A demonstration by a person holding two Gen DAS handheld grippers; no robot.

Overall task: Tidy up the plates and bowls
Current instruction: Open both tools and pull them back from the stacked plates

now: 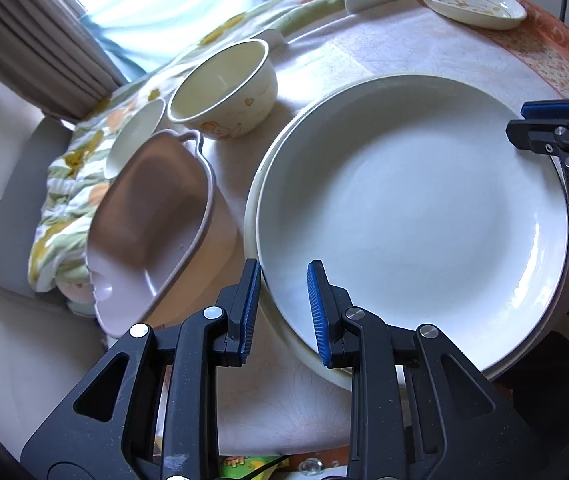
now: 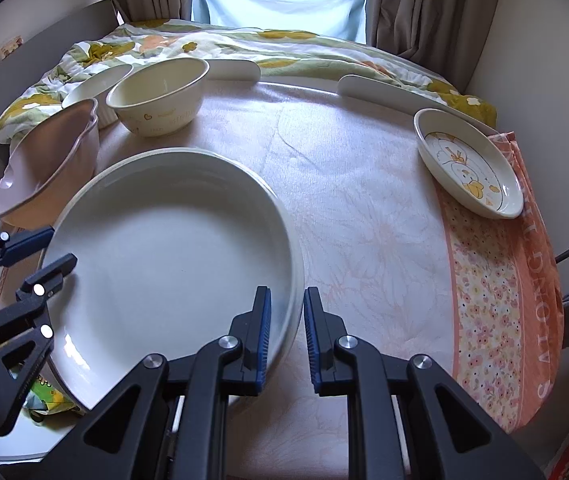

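White plate (image 1: 412, 216) sits on a second plate on the cloth-covered counter (image 2: 364, 240). The left gripper (image 1: 282, 312) straddles its near-left rim, fingers parted, one inside, one outside. The right gripper (image 2: 286, 336) straddles the opposite rim the same way, not clenched. A cream bowl (image 2: 160, 96) stands beyond.

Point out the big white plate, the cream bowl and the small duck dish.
big white plate (image 1: 412, 216), left wrist view, on its flat centre.
cream bowl (image 2: 160, 94), right wrist view, on its inner wall.
small duck dish (image 2: 466, 164), right wrist view, on the painted inside.
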